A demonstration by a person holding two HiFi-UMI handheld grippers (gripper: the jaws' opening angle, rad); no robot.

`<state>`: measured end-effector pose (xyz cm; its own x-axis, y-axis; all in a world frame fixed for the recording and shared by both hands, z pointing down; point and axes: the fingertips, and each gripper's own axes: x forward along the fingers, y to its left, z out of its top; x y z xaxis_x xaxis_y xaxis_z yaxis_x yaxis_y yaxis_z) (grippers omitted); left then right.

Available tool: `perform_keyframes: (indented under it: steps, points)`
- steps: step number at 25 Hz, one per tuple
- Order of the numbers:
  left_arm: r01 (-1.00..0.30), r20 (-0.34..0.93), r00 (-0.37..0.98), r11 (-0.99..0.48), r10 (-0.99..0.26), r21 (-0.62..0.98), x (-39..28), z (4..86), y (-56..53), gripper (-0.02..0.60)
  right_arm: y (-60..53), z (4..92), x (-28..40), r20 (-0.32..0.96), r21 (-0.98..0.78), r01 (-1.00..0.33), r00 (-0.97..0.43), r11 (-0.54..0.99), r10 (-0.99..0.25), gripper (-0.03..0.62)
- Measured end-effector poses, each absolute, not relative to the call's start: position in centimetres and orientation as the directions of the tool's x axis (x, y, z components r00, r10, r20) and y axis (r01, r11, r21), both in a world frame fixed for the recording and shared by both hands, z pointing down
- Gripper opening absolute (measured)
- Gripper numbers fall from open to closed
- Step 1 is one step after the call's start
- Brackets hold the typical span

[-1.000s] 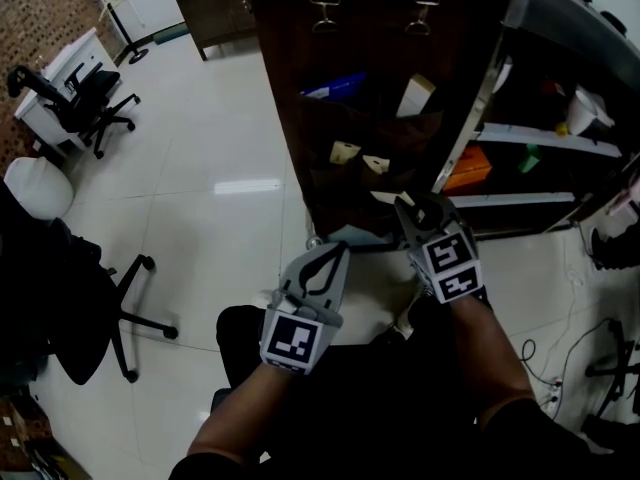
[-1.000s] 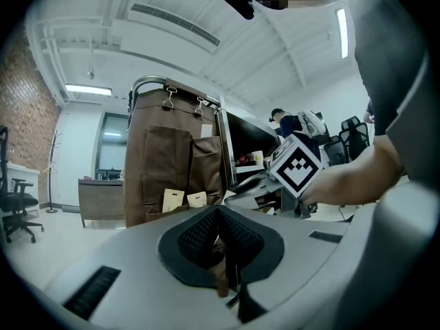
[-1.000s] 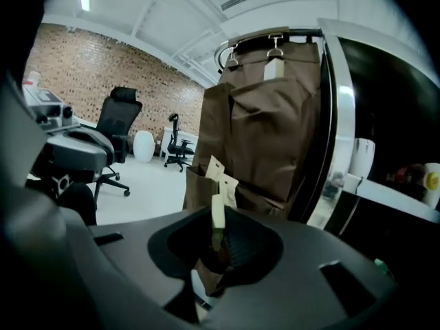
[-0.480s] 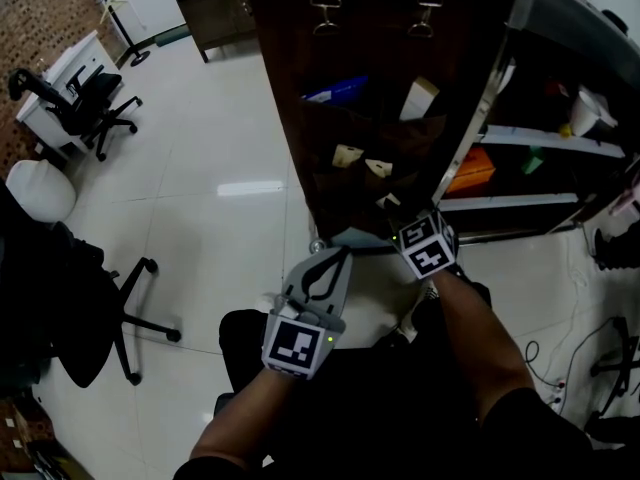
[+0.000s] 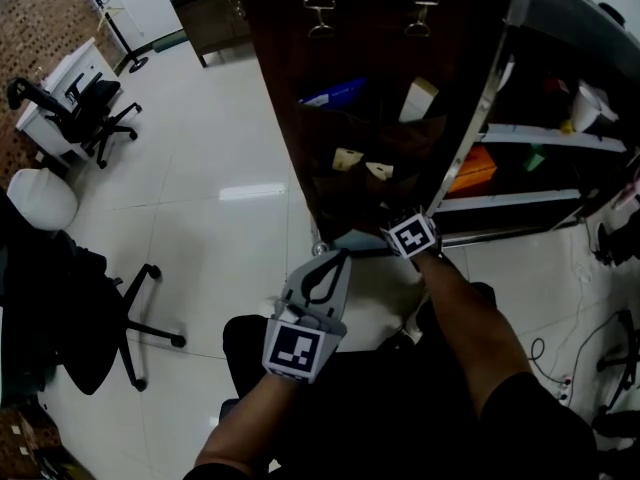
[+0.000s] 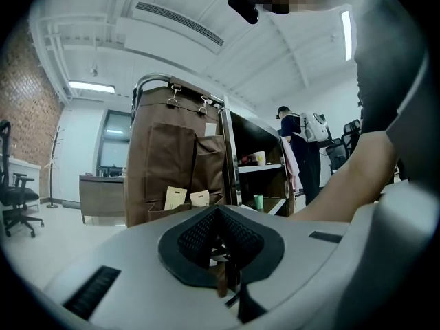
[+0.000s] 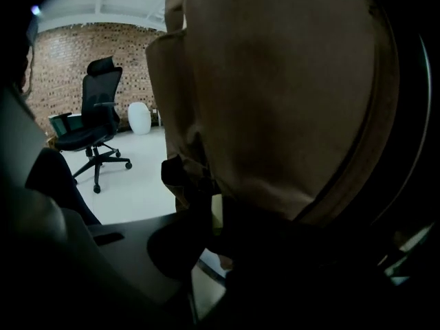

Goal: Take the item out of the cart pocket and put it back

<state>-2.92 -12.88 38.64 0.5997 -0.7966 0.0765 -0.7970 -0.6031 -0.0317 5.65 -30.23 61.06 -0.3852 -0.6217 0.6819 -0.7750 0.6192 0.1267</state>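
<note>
No readable text, brand or no. anywhere. The marker squares (image 5: 297, 349) on the left tool (image 5: 338, 256) and right tool (image 7: 213, 220) are b/w block patterns only (no letters). The pale tags (image 5: 347, 158) in the cart's brown pockets (image 5: 330, 183), plus the blue box (image 5: 338, 92) and white box (image 5: 417, 98) higher up, are too small to read. The card (image 7: 216, 205) between the right tool's jaws is too dark to read.

Cart and floor, as I see them from the head view.
Brown pocket panel (image 5: 370, 48) hangs on the cart (image 5: 482, 98) side. Upper pockets carry a blue pack (image 5: 335, 92) and a pale box (image 5: 417, 98); the row below has two tan cards (image 5: 346, 157). Cart shelf (image 5: 560, 138) holds a green cup (image 5: 529, 158), with an orange box (image 5: 468, 168) below. The cart and black office chairs (image 5: 90, 103) stand on the white tiled floor (image 5: 220, 138).
</note>
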Motion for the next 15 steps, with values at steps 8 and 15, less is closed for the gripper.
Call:
perform_keyframes:
  steps: [8, 15]
  points:
    - [-0.793, 0.075, 0.605, -0.608, -0.793, -0.035, -2.7, 38.5, -12.8, 0.000, -30.2, 62.6, 5.0, 0.679, 0.136, -0.750, -0.405, 0.647, -0.612, 0.077]
    - [-0.796, 0.082, 0.600, -0.604, -0.796, -0.035, -2.9, 38.8, -13.0, 0.000, -30.2, 62.6, 5.2, 0.672, 0.141, -0.753, -0.404, 0.643, -0.621, 0.127]
